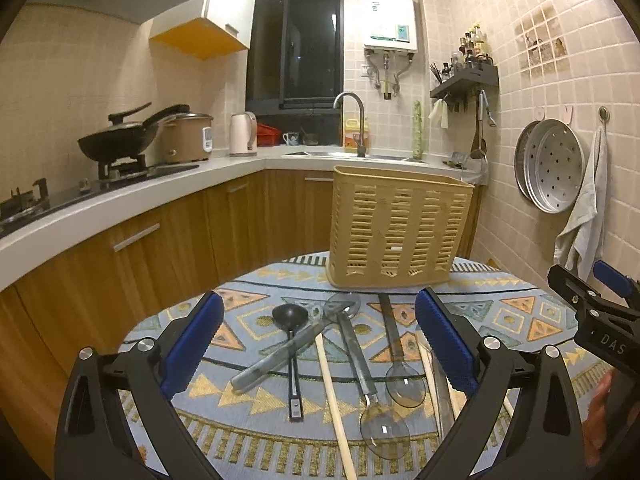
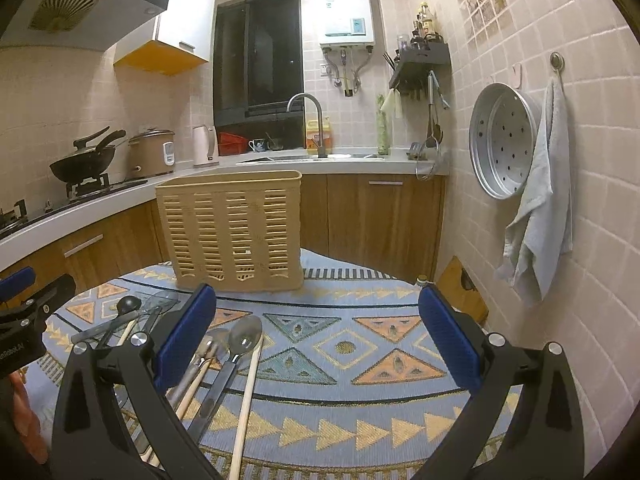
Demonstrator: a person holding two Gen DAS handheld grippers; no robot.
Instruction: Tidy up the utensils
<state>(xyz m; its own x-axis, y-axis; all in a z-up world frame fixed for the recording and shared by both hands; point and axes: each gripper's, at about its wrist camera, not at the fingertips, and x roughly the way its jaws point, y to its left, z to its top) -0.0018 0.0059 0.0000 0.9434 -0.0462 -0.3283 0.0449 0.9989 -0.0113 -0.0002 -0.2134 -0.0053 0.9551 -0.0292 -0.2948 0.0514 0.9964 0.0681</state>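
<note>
Utensils lie loose on the patterned cloth (image 1: 500, 300) of the round worktop, none yet sorted, so by this judgement the task has barely begun. The tan slotted utensil basket (image 1: 396, 236) stands upright at the far edge of the worktop, and nothing shows above its rim; its inside is hidden. In front of it, apart from its base, lies the whole set: a slotted metal spatula (image 1: 304, 340) crossed over a black ladle (image 1: 291, 320), a pale wooden stick (image 1: 334, 400), two long-handled spoons (image 1: 384, 428) with bowls toward the camera, and further sticks partly behind the right-hand finger. The left gripper (image 1: 320, 344) hangs over this pile with fingers spread wide, holding nothing. The right gripper (image 2: 316, 344) is likewise wide and empty, over bare cloth beside the pile.
</note>
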